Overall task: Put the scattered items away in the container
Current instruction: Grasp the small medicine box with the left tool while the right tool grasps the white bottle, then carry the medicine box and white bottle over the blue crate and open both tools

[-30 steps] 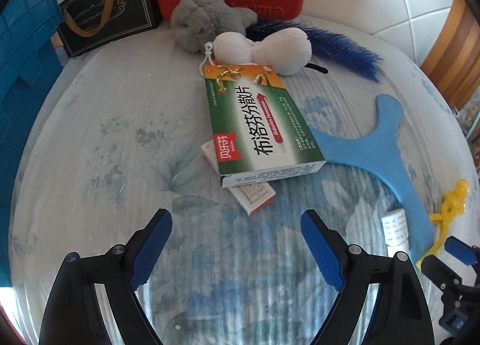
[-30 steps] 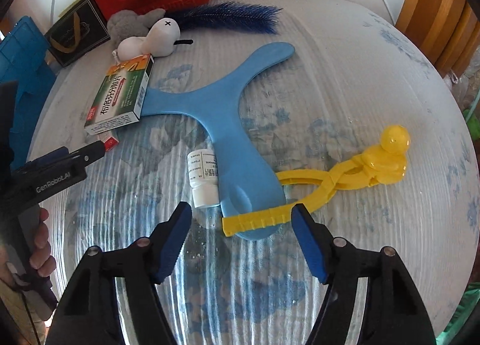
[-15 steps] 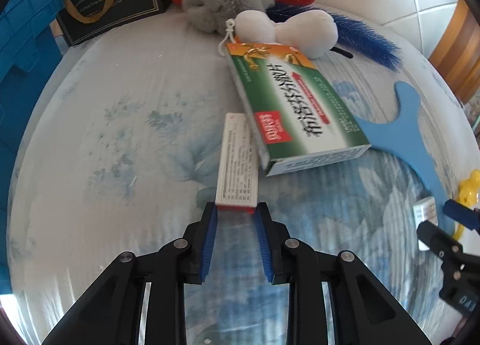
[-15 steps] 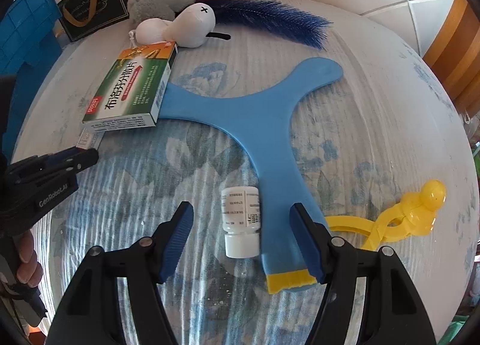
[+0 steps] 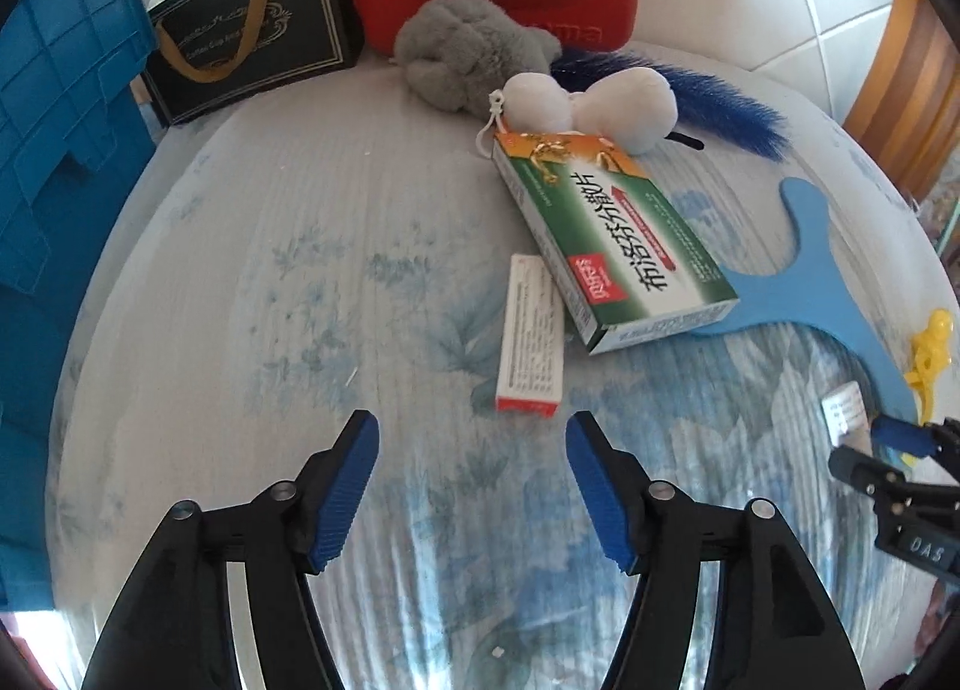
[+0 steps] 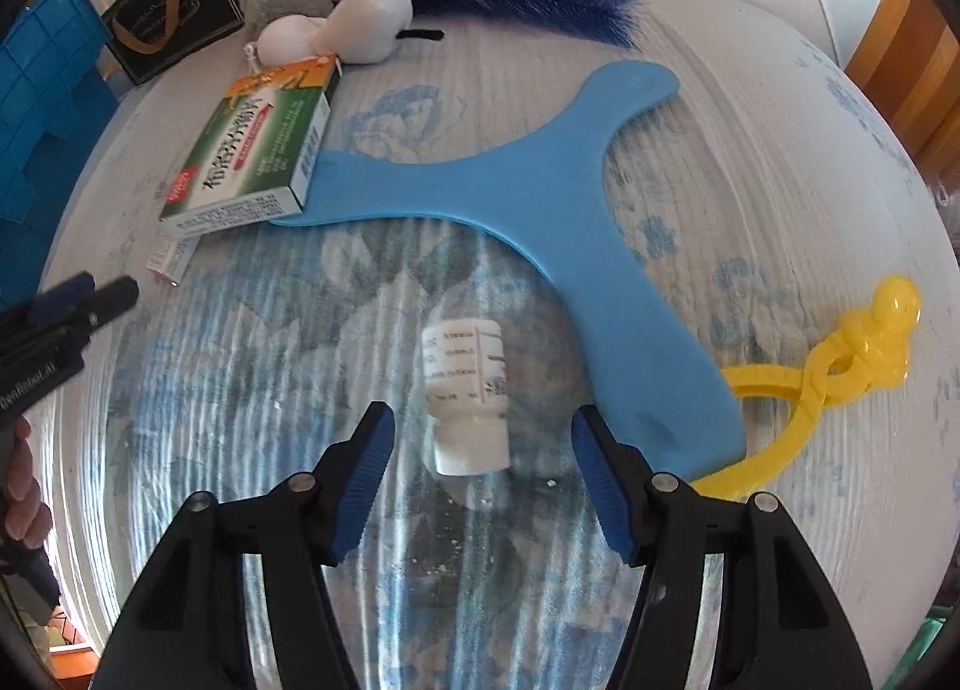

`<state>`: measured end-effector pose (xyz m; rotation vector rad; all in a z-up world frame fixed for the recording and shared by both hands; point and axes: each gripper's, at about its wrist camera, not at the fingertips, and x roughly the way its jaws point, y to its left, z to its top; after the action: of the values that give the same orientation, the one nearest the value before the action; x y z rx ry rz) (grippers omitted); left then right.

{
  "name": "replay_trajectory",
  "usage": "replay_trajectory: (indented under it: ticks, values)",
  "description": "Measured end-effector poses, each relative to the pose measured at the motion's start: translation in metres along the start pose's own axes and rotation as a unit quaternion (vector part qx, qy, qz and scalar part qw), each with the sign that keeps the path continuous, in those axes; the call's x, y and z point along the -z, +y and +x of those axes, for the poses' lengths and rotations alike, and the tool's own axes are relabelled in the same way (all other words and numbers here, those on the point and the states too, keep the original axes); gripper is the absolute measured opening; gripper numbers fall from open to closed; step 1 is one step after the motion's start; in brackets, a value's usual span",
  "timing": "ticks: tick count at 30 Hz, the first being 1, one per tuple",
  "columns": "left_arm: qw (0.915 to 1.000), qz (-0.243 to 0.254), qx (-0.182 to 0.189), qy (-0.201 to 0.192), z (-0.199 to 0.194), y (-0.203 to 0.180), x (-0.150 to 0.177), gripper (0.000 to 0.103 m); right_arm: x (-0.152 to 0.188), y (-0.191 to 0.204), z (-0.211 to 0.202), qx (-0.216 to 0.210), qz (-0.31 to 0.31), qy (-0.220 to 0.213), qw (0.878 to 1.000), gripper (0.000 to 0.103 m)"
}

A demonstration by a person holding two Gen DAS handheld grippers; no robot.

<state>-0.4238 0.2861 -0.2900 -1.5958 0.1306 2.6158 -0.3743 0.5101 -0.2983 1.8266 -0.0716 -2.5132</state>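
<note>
Left gripper (image 5: pixel 471 453) reopened, empty, small box (image 5: pixel 531 342) just ahead, right gripper (image 6: pixel 483 450) open astride white bottle (image 6: pixel 465 390), blue boomerang (image 6: pixel 576 216) alongside

Both your wrist views are bright, daylight-lit and mostly sharp. Heavy fisheye bowing with black corners. Glare streaks on the clear ribbed cover (image 6: pixel 420 282) wash out the print near your tongs; shadows are soft and short.

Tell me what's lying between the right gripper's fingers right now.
In the right wrist view, the white medicine bottle lies on its side, cap end between the open fingers of the right gripper; neither pad touches it.
</note>
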Motion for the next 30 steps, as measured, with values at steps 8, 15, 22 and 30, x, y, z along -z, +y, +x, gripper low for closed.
replay_trajectory:
  ticks: [8, 15, 22, 30]
  values:
    - [0.9998, 0.006, 0.001, 0.019, 0.035, -0.019, -0.02, 0.046, -0.01, 0.004, 0.005, 0.0, 0.013, -0.01, 1.0, 0.059]
    - [0.9998, 0.016, -0.003, 0.009, 0.037, -0.023, -0.019, 0.048, -0.011, 0.007, 0.005, -0.016, 0.021, -0.015, 1.0, 0.078]
    - [0.9995, -0.002, 0.016, 0.026, 0.029, -0.015, -0.01, 0.026, -0.004, 0.007, -0.003, 0.033, 0.016, -0.026, 0.999, 0.03]
    - [0.9993, -0.009, 0.035, 0.005, -0.02, -0.002, 0.032, 0.026, 0.022, 0.02, -0.028, 0.009, 0.006, -0.045, 0.999, 0.028]
